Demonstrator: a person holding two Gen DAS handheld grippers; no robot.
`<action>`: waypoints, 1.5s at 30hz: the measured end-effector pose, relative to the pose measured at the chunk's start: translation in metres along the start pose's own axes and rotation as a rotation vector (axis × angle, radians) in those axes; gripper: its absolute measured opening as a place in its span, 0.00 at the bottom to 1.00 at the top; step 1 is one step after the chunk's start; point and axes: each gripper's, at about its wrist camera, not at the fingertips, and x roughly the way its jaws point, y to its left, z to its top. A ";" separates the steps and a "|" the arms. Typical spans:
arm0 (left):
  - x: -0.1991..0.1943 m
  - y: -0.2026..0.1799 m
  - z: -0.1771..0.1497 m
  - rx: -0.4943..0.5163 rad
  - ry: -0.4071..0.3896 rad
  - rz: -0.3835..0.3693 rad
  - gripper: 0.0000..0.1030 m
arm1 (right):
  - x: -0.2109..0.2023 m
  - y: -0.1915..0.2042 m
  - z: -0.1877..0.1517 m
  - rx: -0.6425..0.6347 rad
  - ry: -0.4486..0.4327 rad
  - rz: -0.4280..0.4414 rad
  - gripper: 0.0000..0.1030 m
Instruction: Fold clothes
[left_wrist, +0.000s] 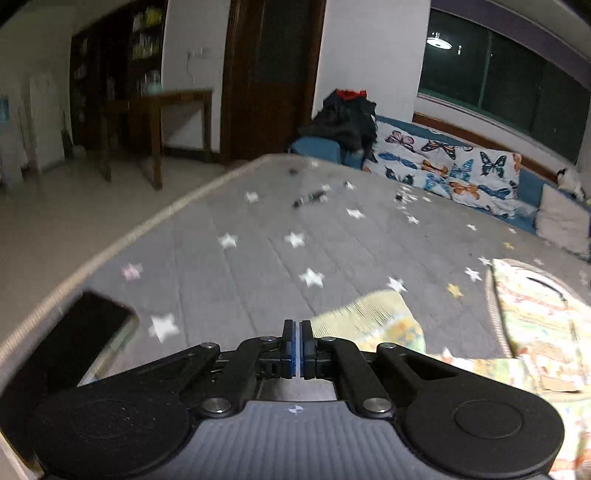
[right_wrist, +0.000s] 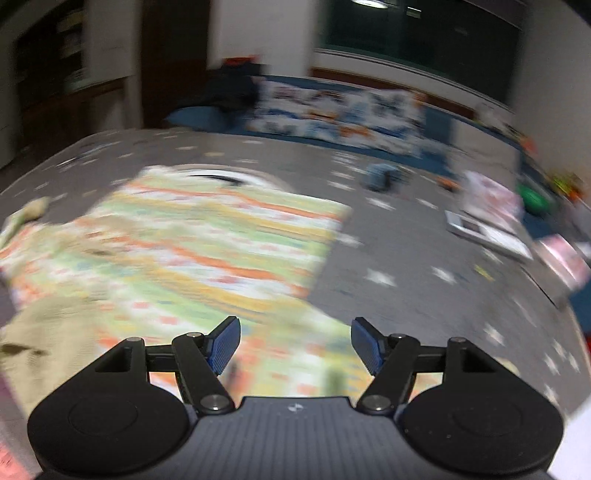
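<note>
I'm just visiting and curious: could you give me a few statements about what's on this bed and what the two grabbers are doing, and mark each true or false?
1. The left gripper has its fingers closed together. True.
2. The right gripper is clamped on the patterned garment. False: its fingers are spread apart, holding nothing.
3. The bed cover is grey with stars. True.
4. A dark phone lies on the garment. False: it lies on the bed cover near the edge, apart from it.

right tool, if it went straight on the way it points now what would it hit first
Most likely the patterned garment lying on the star-print bed cover. The open right tool points over the cloth's near part; depth is unclear because the view is blurred.
</note>
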 end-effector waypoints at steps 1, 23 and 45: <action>0.000 -0.001 0.001 -0.001 0.000 -0.006 0.07 | 0.000 0.013 0.004 -0.038 -0.004 0.032 0.66; 0.016 -0.012 0.002 0.063 -0.068 0.073 0.07 | 0.035 0.193 0.049 -0.395 -0.002 0.428 0.66; 0.012 -0.003 -0.003 0.047 0.000 0.119 0.18 | 0.022 0.156 0.023 -0.237 0.066 0.452 0.65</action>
